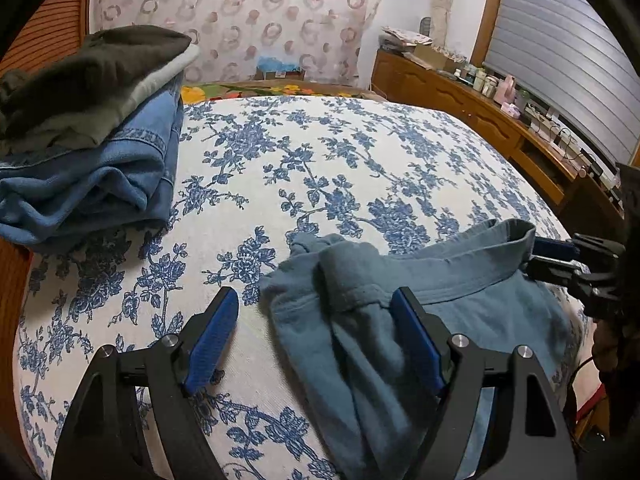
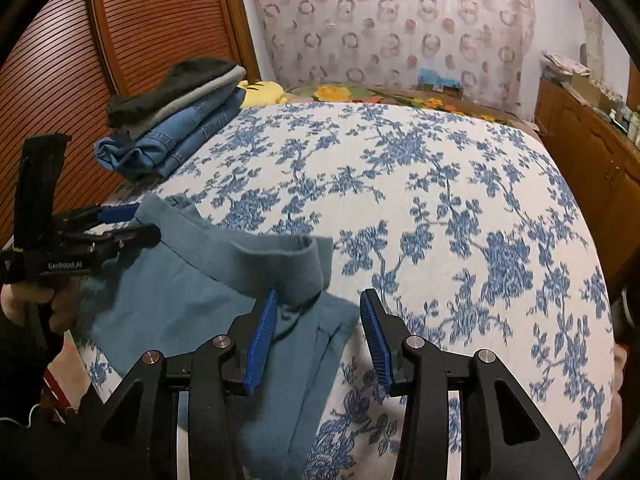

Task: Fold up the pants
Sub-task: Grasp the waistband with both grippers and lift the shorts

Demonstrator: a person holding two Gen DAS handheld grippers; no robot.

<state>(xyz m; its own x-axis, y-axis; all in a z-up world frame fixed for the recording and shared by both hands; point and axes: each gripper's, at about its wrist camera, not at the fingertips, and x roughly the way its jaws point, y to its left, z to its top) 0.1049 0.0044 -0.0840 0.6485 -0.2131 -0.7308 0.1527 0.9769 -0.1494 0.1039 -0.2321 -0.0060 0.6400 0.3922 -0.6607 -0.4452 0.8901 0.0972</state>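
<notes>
Black-framed left claw (image 1: 314, 322) and right claw (image 2: 318, 324), each tipped with ribbed blue pads (image 2: 262, 344), fastened by round silver screws (image 1: 459, 340); white lettering on the left one's side; dark sleeve at near left.

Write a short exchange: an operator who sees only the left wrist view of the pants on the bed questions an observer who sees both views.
Operator: Are the right tongs shut on the cloth?
Observer: No. The right tongs stand open, with the edge of the pants in their gap.
Operator: Is anything behind the stack?
Observer: Yes, a yellow toy lies just past the stack.
</notes>
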